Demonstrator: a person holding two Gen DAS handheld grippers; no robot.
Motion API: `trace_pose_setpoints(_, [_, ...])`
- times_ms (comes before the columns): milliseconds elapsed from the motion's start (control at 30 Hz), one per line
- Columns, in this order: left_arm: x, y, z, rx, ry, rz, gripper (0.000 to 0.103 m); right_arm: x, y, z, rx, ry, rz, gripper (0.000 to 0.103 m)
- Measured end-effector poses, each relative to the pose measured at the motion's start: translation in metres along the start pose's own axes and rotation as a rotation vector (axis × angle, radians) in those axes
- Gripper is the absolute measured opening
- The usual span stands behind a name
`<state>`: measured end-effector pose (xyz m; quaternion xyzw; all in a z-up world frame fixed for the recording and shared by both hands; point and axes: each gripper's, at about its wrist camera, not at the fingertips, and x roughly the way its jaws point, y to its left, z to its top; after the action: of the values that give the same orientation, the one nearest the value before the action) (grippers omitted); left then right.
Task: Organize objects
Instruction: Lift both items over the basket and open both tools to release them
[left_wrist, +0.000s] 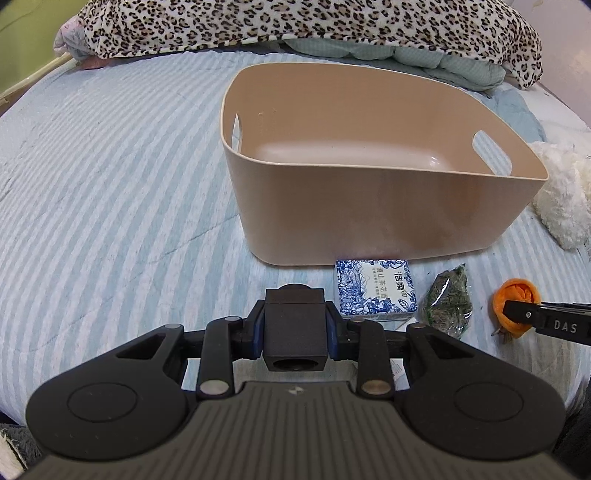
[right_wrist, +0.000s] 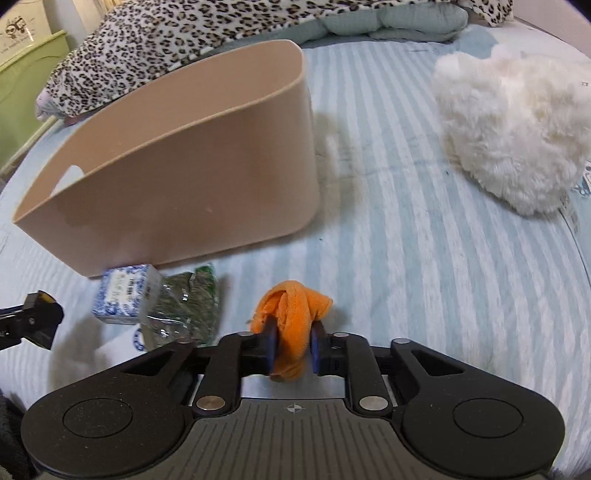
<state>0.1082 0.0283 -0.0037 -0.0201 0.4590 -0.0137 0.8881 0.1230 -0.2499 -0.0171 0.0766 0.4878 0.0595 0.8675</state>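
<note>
My left gripper (left_wrist: 295, 328) is shut on a black cube-shaped block (left_wrist: 295, 332) with a round hole, held in front of the empty tan plastic bin (left_wrist: 369, 206) on the striped bed. A blue-and-white patterned box (left_wrist: 375, 288) and a clear bag of green dried leaves (left_wrist: 448, 306) lie just before the bin. My right gripper (right_wrist: 291, 350) is shut on an orange cloth (right_wrist: 291, 314), right of the bag (right_wrist: 184, 310) and box (right_wrist: 125, 295). The bin (right_wrist: 184, 184) stands at left in the right wrist view. The right gripper (left_wrist: 517, 314) shows at the left view's right edge.
A white fluffy pillow (right_wrist: 513, 136) lies right of the bin. A leopard-print blanket (left_wrist: 295, 22) and a pale green quilt (left_wrist: 406, 55) are piled behind the bin. The striped bedsheet (left_wrist: 110, 184) stretches out to the left.
</note>
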Motion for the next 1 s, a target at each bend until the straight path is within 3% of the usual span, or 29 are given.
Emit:
trace_pose_setpoints(133, [0.001, 0.000, 0.000, 0.006, 0.000, -0.002, 0.033, -0.008, 0.002, -0.002, -0.012, -0.033, -0.011, 0.041])
trace_pose_setpoints(167, [0.002, -0.001, -0.001, 0.009, 0.000, -0.003, 0.033, -0.009, 0.002, -0.002, -0.015, -0.035, -0.006, 0.034])
trace_pose_setpoints(200, [0.002, -0.001, -0.001, 0.011, -0.001, -0.003, 0.033, -0.010, 0.002, -0.003, -0.017, -0.035, -0.003, 0.017])
trace_pose_setpoints(233, [0.001, -0.001, -0.001, 0.014, -0.003, -0.003, 0.033, -0.010, 0.003, -0.002, -0.023, -0.031, 0.002, 0.009])
trace_pose_setpoints(300, [0.000, -0.002, -0.001, 0.015, -0.008, -0.004, 0.033, -0.008, 0.005, -0.002, -0.034, -0.029, 0.004, 0.007])
trace_pose_setpoints(500, [-0.017, -0.001, 0.004, 0.010, -0.044, -0.019, 0.033, -0.035, 0.009, 0.003, -0.025, -0.113, 0.032, 0.005])
trace_pose_setpoints(800, [-0.064, -0.010, 0.036, 0.051, -0.198, -0.060, 0.033, -0.095, 0.021, 0.043, -0.014, -0.302, 0.121, 0.005])
trace_pose_setpoints(1000, [-0.058, -0.032, 0.070, 0.095, -0.269, -0.016, 0.033, -0.096, 0.040, 0.075, -0.053, -0.359, 0.127, 0.005])
